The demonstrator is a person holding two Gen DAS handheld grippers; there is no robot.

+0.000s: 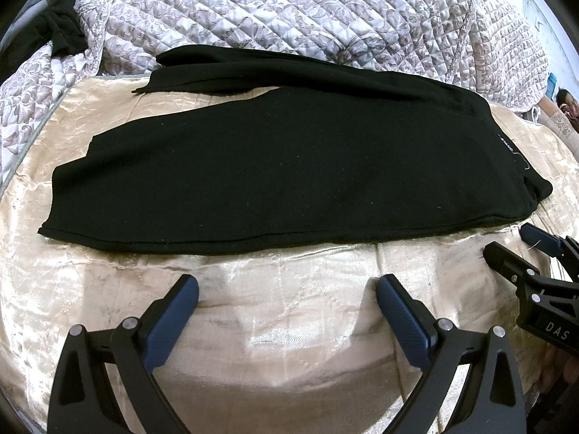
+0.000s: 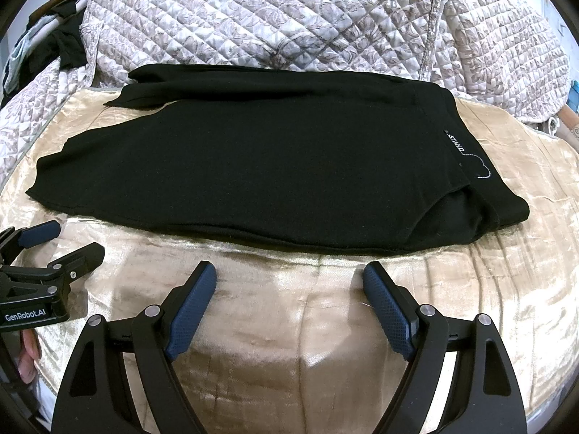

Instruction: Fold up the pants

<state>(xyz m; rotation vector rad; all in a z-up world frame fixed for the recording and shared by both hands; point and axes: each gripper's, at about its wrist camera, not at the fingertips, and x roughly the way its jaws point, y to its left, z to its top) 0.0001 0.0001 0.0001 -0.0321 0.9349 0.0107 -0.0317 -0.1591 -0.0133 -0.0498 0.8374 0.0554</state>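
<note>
Left wrist, pants (image 1: 289, 166), beige bedspread (image 1: 289, 325), quilt (image 1: 289, 7)

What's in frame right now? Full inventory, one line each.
pants: 1, black, laid flat on the cover, waistband to the right
label: 1, black with white letters, at the waistband
cover: 1, shiny beige, under the pants
quilt: 1, white-grey floral, behind the pants
dark garment: 1, black, far left on the quilt
left gripper: 1, black with blue pads, open, near side of the pants
right gripper: 1, same colours, open, beside it

Matt black pants (image 1: 282, 166) (shiny cream cover (image 1: 289, 325))
</note>
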